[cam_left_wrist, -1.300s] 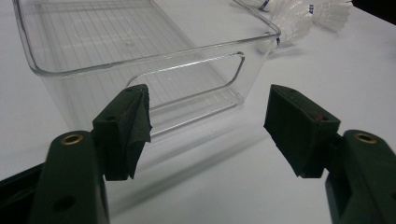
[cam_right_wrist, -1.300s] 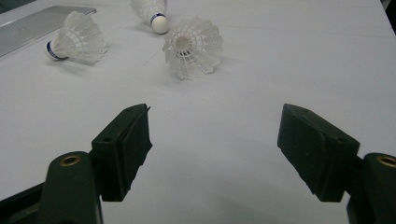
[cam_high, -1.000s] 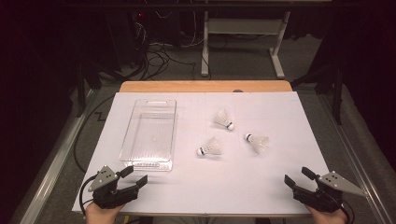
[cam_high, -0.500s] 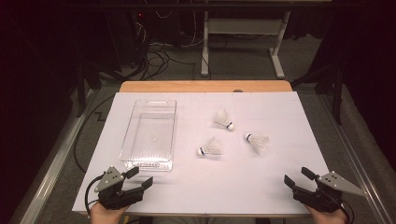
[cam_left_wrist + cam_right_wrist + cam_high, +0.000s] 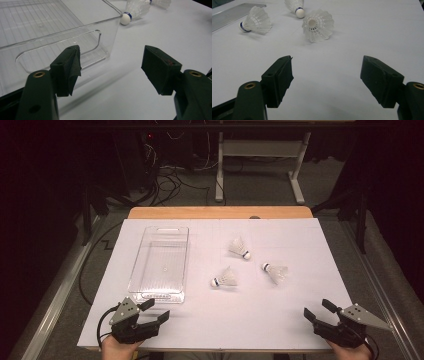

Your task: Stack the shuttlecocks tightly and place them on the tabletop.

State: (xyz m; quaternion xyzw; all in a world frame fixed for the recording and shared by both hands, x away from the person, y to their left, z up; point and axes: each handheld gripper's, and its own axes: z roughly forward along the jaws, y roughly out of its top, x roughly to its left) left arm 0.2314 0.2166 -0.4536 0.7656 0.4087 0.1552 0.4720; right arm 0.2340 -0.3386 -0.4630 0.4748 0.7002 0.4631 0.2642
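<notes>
The person is holding both grippers low at the near edge of the table (image 5: pixel 300 340), w/ white paper covering most of the top. The left gripper (image 5: pixel 152 312) is sitting just in front of the clear plastic bin (image 5: pixel 161 265), jaws spread wide, nothing btwn them. In the left gripper view the bin's (image 5: pixel 75 27) near end wall w/ its cut-out handle is showing right beyond the left jaw, close but not touching.

The right gripper (image 5: pixel 318 309) is resting at the near right corner, also gaping wide and gripping nothing.

Three shuttlecocks are lying on the paper, right of the bin and well apart from both grippers. The nearest shuttlecock (image 5: pixel 225 278) is lying on its side, cork pointing toward the bin. The right shuttlecock (image 5: pixel 276 272) is lying w/ its cork toward the middle of the table. The far shuttlecock (image 5: pixel 239 247) is sitting behind both, cork toward the right.

In the right gripper view the right shuttlecock (image 5: pixel 318 25) is facing the camera w/ its open skirt, straight ahead past the jaws.
</notes>
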